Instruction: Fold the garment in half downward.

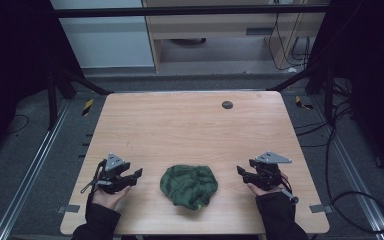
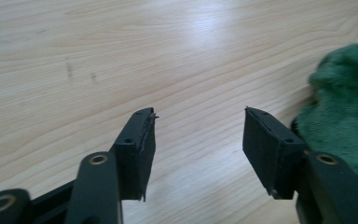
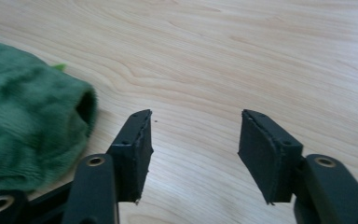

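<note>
A crumpled dark green cloth [image 1: 189, 186] lies in a heap near the front edge of the wooden table [image 1: 195, 125]. My left gripper [image 1: 136, 176] rests to its left, held by a hand, with its jaws pointing toward the cloth. In the left gripper view the left gripper [image 2: 199, 112] is open over bare wood, with the cloth [image 2: 349, 107] at the right, beside the right jaw. My right gripper [image 1: 241, 172] sits to the right of the cloth. In the right gripper view the right gripper [image 3: 196, 112] stands open and empty, with the cloth [image 3: 23, 112] at the left.
A small round black cap [image 1: 227, 104] is set into the tabletop near the far edge. Black frame legs [image 1: 72, 82] stand at the far corners. Cables [image 1: 330, 145] lie on the floor to the right of the table.
</note>
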{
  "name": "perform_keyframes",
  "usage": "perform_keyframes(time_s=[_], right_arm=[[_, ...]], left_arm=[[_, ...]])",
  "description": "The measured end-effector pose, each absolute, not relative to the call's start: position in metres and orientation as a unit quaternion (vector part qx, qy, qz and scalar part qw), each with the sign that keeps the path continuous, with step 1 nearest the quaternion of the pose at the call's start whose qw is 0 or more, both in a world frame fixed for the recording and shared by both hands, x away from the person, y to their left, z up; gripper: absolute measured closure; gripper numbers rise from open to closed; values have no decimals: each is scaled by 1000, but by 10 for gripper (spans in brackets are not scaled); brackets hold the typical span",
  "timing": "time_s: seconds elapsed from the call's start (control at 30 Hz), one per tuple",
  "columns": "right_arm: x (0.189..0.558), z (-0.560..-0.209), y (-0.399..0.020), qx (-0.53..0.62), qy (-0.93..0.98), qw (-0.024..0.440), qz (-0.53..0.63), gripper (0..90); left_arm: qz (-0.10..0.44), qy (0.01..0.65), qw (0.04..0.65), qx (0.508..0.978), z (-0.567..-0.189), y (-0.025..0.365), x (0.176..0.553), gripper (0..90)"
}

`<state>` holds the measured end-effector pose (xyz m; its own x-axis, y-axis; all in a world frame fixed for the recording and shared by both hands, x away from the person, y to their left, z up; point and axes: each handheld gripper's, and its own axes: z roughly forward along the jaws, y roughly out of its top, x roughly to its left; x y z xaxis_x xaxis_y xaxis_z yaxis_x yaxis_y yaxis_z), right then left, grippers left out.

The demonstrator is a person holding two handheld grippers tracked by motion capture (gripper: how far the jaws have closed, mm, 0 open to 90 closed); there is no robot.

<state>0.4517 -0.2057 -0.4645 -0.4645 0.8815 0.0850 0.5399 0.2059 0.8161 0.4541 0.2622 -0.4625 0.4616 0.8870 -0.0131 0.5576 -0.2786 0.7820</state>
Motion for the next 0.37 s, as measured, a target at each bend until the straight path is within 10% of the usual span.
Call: perform_keyframes(time_s=[0.37], right_arm=[[459,-473,-227,508,729,226,400,316]], left_arm=[[232,502,359,752,-469,286,462,337]])
